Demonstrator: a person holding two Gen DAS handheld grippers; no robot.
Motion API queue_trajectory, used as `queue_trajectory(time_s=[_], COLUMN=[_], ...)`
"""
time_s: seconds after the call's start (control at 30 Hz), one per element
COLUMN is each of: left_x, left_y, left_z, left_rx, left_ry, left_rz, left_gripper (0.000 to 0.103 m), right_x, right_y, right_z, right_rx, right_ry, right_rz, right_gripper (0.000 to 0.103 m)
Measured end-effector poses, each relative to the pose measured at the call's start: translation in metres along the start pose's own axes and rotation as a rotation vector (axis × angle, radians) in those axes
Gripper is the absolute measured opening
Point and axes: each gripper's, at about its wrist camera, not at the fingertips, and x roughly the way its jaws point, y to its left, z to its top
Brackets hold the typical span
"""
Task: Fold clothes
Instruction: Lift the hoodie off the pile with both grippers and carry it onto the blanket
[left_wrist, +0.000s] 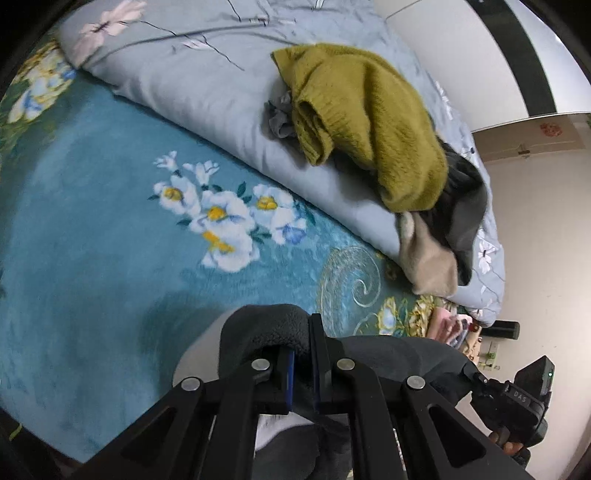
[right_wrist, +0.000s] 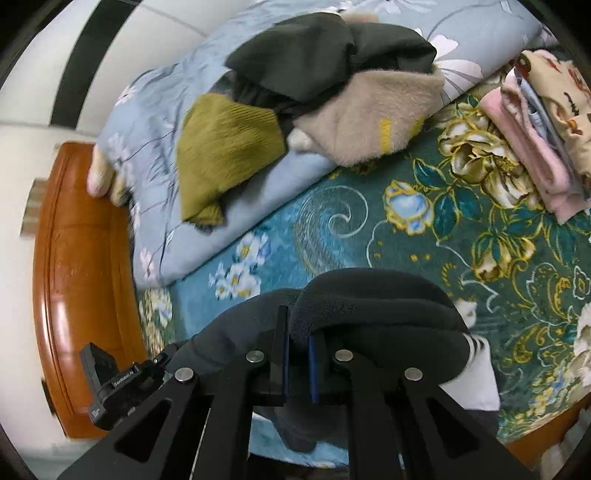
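My left gripper (left_wrist: 302, 369) is shut on a dark grey fleece garment (left_wrist: 266, 328), held above the blue floral blanket (left_wrist: 92, 229). My right gripper (right_wrist: 297, 354) is shut on the same dark grey garment (right_wrist: 376, 306); a white part of it (right_wrist: 476, 376) hangs at the right. The garment spans between both grippers. The other gripper shows at the edge of each view.
A rolled grey-blue quilt (left_wrist: 192, 81) lies behind, carrying an olive knit sweater (left_wrist: 369, 122), a beige fleece (right_wrist: 376, 118) and a dark garment (right_wrist: 332, 55). A stack of folded clothes (right_wrist: 535, 122) sits at the right. A wooden bed frame (right_wrist: 74, 277) is at the left.
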Motion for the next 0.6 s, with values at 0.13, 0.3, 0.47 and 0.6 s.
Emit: queue_trajectory(time_s=[0.13,0.3,0.47,0.6], left_x=[0.041,0.085,0.123,0.136], left_y=[0.007,0.017,0.027,0.033], left_z=[0.032,0.063,0.085,0.089], left_rx=[-0.01,-0.057,-0.094,-0.113], left_ry=[0.052,0.107,0.165,0.196], left_rz=[0.01,0.003,0.017,-0.005], left_gripper=[0.007,0.007,0.007,0.008], right_x=[0.033,0.073,0.107,0.128], right_y=[-0.002,-0.005,-0.009,-0.013], right_z=[0.029,0.063,0.091,0.103], right_rx=[0.036,0.043,0.064,0.07], right_ry=[0.025,0.063,0.098,0.132], right_rz=[-0.079,-0.189,-0.246,-0.287], right_gripper=[0.009,0.01,0.012,0.013])
